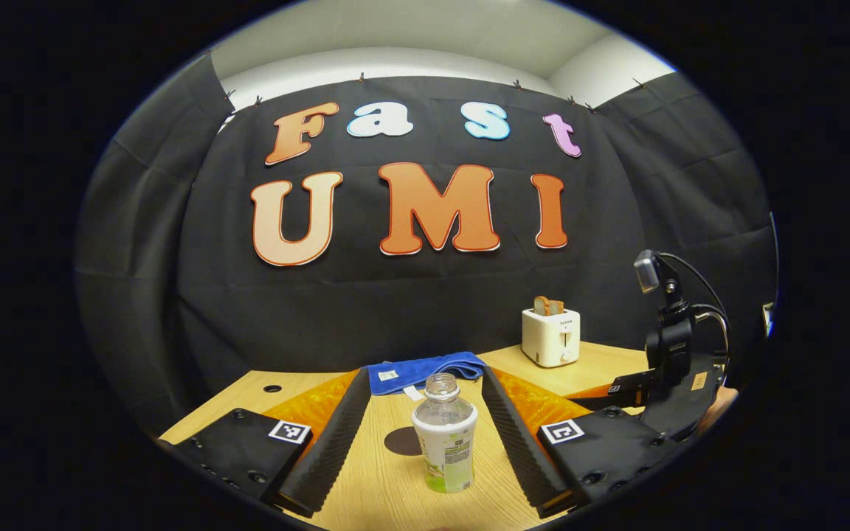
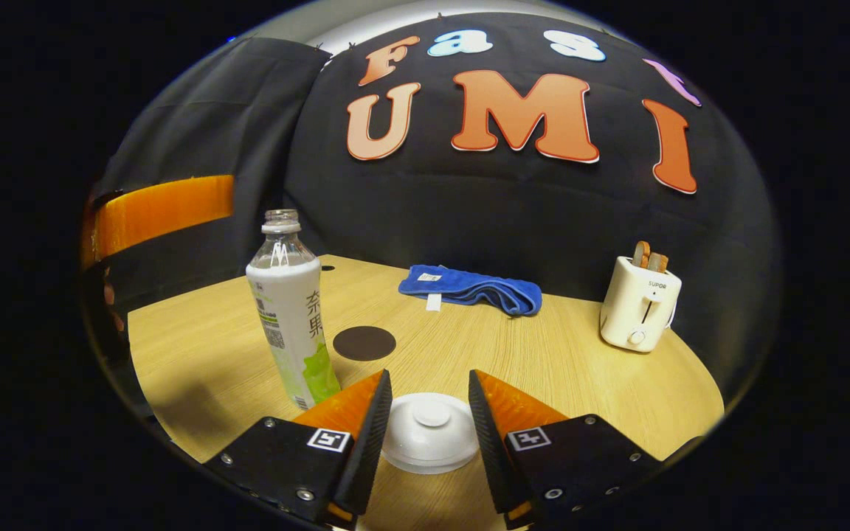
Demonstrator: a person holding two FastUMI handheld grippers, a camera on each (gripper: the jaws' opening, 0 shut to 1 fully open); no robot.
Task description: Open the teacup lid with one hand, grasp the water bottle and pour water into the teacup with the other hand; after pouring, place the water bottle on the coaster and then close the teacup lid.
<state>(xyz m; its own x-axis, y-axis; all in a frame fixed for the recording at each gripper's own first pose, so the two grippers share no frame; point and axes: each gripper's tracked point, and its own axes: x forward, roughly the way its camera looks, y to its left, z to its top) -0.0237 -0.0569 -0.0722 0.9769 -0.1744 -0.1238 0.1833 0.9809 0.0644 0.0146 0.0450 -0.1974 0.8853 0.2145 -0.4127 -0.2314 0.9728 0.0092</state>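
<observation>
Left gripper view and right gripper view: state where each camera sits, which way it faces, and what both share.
Left gripper view: rides the left claw, facing the booth wall; its open fingers flank the water bottle; the other claw is at right.
Right gripper view: rides the right claw, fingers open either side of the teacup lid.
Shared: bottle, coaster, blue towel, toaster, table.

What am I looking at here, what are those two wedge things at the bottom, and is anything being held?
Each picture comes from a camera riding on a hand-held two-finger gripper. The wedges are its fingers.

In the left gripper view, the left gripper is open around an uncapped water bottle, apparently without touching it. The other gripper shows at the right.

In the right gripper view, the right gripper is open around the white teacup lid.

The wooden table also carries a dark round coaster, a blue towel and a toaster. Nothing is held.
</observation>
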